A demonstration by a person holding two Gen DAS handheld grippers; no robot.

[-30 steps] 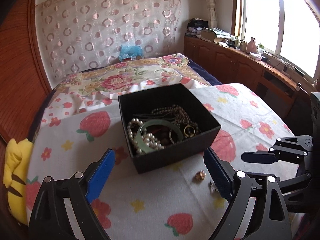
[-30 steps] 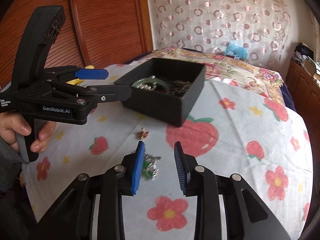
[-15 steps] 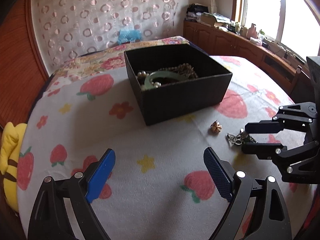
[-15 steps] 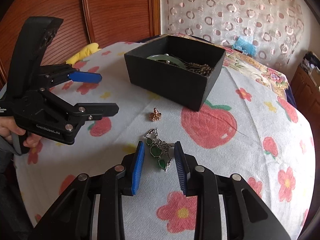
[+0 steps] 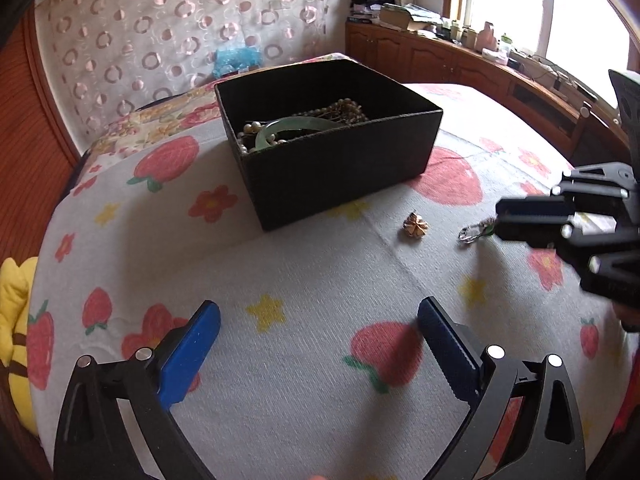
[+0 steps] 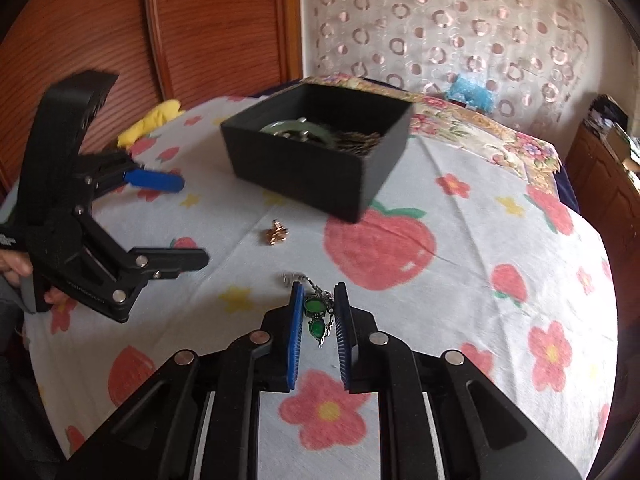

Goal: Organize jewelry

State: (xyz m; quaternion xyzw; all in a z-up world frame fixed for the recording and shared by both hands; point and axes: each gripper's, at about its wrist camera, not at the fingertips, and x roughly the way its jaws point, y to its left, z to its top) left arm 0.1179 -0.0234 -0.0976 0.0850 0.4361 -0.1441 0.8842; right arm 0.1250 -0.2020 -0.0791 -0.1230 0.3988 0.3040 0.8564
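Observation:
A black open box [image 5: 340,168] [image 6: 296,168] stands on the cloth-covered table and holds a green bangle [image 5: 294,128], pearls and chains. A small gold flower piece [image 5: 415,226] [image 6: 275,236] lies on the cloth in front of it. A green-stone silver pendant [image 6: 318,316] lies between the fingers of my right gripper [image 6: 319,300], which are narrowly apart around it; its silver end [image 5: 472,233] shows beside that gripper [image 5: 500,220] in the left wrist view. My left gripper [image 5: 320,328] [image 6: 192,220] is wide open and empty, low over the cloth.
The table [image 5: 320,280] wears a white cloth with strawberries and flowers. A yellow plush toy [image 5: 16,320] lies at its left edge. Behind are a bed [image 5: 160,120], a wooden panel wall [image 6: 200,32] and a cluttered wooden sideboard [image 5: 460,52] under the window.
My right gripper moved forward and down so the green pendant now lies between its fingers, which have narrowed. My left gripper drew back and lower from the box.

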